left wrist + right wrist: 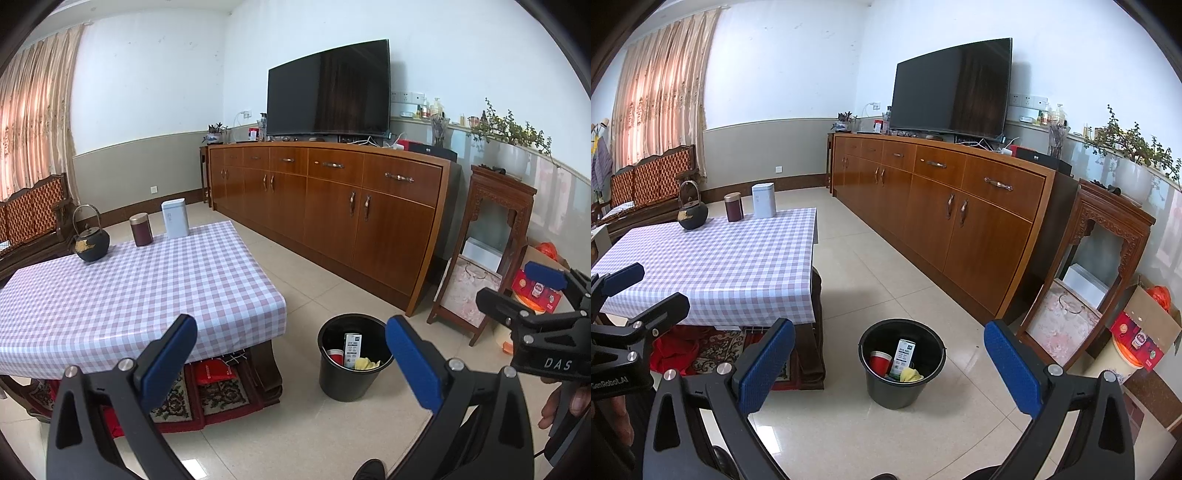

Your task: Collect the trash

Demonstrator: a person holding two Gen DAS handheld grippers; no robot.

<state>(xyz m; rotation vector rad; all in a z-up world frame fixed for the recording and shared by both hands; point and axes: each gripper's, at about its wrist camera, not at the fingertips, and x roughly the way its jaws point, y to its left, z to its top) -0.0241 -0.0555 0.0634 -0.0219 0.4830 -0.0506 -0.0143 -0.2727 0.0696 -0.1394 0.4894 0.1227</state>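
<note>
A black bucket (350,380) stands on the tiled floor by the low table; it also shows in the right wrist view (899,384). Inside it lie a white carton (352,349), a red cup (334,356) and a yellow crumpled piece (365,364). My left gripper (291,350) is open and empty, held above the floor short of the bucket. My right gripper (890,354) is open and empty, also held short of the bucket. Each gripper shows at the edge of the other's view, the right one (521,291) and the left one (646,291).
The low table with a checked cloth (122,291) carries a black teapot (90,240), a dark red tin (141,229) and a white tin (174,218). A long wooden sideboard (332,206) with a TV (328,88) lines the wall. A carved stand (495,236) and boxes (539,291) stand at right.
</note>
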